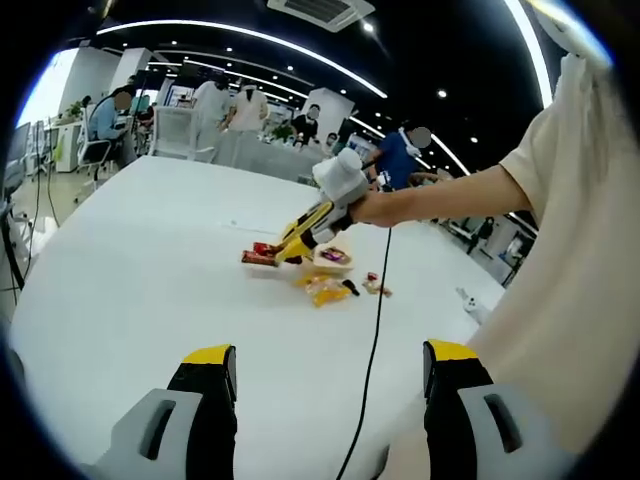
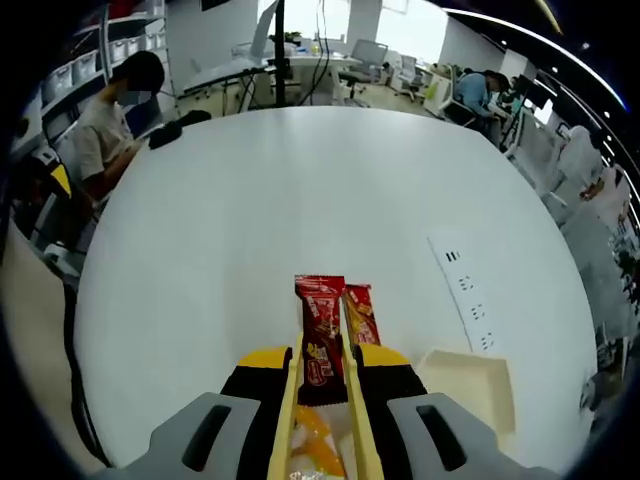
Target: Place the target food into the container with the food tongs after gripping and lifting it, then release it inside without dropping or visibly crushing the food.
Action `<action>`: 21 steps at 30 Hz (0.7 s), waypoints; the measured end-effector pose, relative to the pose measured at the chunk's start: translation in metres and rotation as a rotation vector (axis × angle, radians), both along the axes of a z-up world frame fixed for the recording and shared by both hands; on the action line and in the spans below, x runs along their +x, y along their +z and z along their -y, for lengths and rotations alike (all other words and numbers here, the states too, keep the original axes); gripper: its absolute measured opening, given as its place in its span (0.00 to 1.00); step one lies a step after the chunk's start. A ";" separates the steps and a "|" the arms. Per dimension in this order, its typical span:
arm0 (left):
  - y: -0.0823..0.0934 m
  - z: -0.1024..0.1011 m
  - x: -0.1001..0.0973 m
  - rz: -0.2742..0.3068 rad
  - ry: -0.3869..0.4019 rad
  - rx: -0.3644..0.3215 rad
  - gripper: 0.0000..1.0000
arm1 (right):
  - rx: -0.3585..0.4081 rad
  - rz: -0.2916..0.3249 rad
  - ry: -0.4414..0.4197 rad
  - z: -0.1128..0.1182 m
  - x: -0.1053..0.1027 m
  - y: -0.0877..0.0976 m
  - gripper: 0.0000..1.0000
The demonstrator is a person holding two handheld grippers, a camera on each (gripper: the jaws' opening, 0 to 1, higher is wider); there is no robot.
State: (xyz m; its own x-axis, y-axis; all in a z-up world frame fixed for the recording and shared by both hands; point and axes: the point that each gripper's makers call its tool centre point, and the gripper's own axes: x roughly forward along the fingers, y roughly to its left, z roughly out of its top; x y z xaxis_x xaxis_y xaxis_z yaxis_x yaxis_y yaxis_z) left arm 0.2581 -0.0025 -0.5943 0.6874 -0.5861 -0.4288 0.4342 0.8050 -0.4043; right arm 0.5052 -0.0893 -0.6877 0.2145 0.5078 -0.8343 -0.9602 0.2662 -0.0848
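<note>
The work surface is a large white round table [image 1: 150, 260]. The left gripper [image 1: 330, 385] hangs above the near part of the table with its jaws spread wide and nothing between them.

In the left gripper view, the right gripper [image 1: 335, 195] reaches in over the table's middle, carried by a bare forearm. It holds a pair of yellow food tongs [image 1: 300, 235], whose tips come down at a red snack packet [image 1: 262, 256].

In the right gripper view, the right gripper [image 2: 322, 385] has its jaws drawn close together on the two yellow tong arms [image 2: 288, 400]. The tongs are squeezed nearly closed, and the red snack packet [image 2: 322, 330] sits lengthwise between the arms, its far end projecting past the tips. Whether the packet is lifted clear of the table cannot be told.

A second packet, orange-red [image 2: 362, 314], lies on the table just beside the first, on its right in that view. A shallow cream tray [image 2: 470, 385] sits near the gripper's right side. More small wrapped snacks [image 1: 330, 290] are scattered near the tong tips. A black cable [image 1: 375, 330] runs across the table.
</note>
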 end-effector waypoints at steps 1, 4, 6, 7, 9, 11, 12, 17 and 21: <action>0.001 0.000 0.000 0.003 -0.001 0.001 0.76 | 0.001 0.003 -0.001 0.000 0.000 0.001 0.24; 0.002 -0.001 -0.001 0.010 -0.005 0.004 0.76 | 0.007 0.013 -0.009 0.002 -0.001 0.007 0.24; 0.004 -0.001 -0.002 0.016 -0.007 0.007 0.76 | 0.009 0.017 -0.013 0.003 -0.001 0.010 0.24; 0.005 -0.002 -0.002 0.019 -0.007 0.006 0.76 | 0.010 0.020 -0.016 0.003 -0.001 0.012 0.24; 0.007 -0.003 -0.003 0.027 -0.006 0.008 0.76 | 0.014 0.028 -0.019 0.003 -0.002 0.016 0.24; 0.007 -0.003 -0.004 0.030 -0.006 0.009 0.76 | 0.017 0.033 -0.023 0.004 -0.002 0.019 0.24; 0.008 -0.004 -0.005 0.032 -0.007 0.010 0.76 | 0.019 0.039 -0.024 0.004 -0.002 0.021 0.24; 0.009 -0.002 -0.010 0.042 -0.016 0.013 0.76 | 0.025 0.053 -0.033 0.007 -0.004 0.030 0.24; 0.011 0.000 -0.012 0.050 -0.024 0.012 0.76 | 0.042 0.065 -0.065 0.012 -0.002 0.039 0.24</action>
